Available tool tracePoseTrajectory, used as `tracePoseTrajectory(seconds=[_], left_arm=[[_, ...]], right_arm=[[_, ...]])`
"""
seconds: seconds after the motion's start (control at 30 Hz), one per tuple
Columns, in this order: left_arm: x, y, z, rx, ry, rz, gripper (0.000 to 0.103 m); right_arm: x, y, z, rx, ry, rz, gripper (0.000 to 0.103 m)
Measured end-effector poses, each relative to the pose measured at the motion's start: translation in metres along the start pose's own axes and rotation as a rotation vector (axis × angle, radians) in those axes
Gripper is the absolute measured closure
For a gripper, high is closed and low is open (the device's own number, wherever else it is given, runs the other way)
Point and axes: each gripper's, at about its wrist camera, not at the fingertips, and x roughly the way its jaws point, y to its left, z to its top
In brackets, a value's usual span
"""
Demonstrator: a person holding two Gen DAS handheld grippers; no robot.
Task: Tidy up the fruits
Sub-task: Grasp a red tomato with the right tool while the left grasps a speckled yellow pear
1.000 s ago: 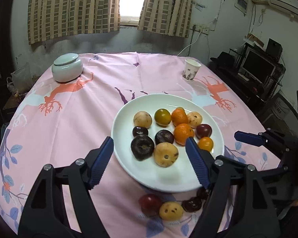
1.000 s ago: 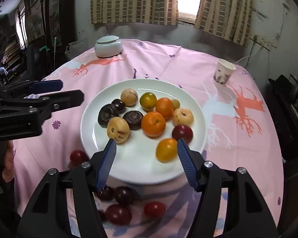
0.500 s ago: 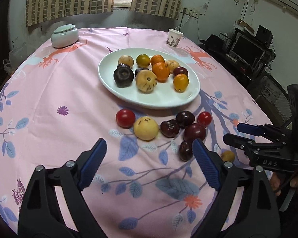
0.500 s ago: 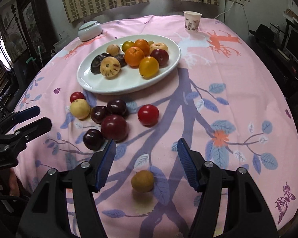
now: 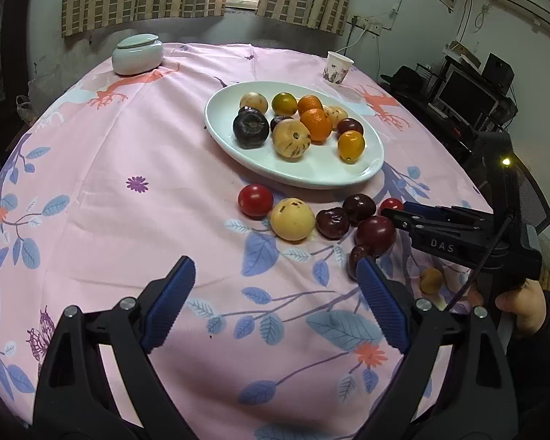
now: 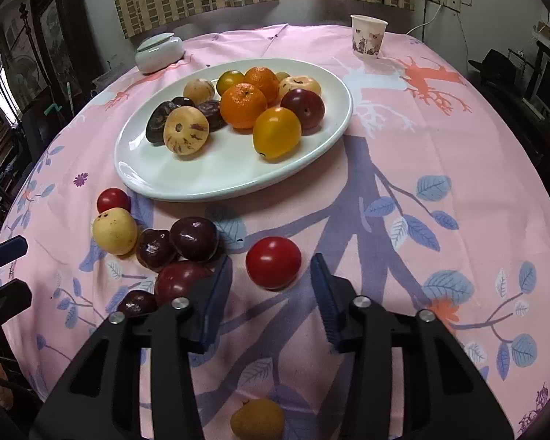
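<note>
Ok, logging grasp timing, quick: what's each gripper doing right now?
Left gripper: open, nothing between its jaws.
Right gripper: jaws closing around the red tomato, not yet gripping.

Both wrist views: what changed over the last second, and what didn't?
Both grippers pulled back from over the white plate to the loose fruit in front of it. The left gripper opened wider and holds nothing. The right gripper dropped low behind the red tomato; its jaws are closing, with nothing gripped yet. Fruit on the plate, the lidded jar and the paper cup stayed put.
</note>
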Motion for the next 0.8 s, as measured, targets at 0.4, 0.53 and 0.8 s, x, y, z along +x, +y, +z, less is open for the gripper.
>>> tracePoseTrajectory(seconds=[0.4,0.53,0.8], left_arm=[[0.049,-0.004,0.015,0.036,0.082,0.073,0.013],[0.066,-0.009,0.02,0.039,0.105,0.065,0.04],[0.084,-0.029,0.024,0.084,0.108,0.041,0.056]], right_arm=[[-0.061,0.007,-0.017,0.007,-0.082,0.085,0.072],[-0.064,-0.001,-0.026,0.042,-0.06,0.125,0.072],[-0.065,-0.012,-0.033,0.084,-0.055,0.162,0.072]])
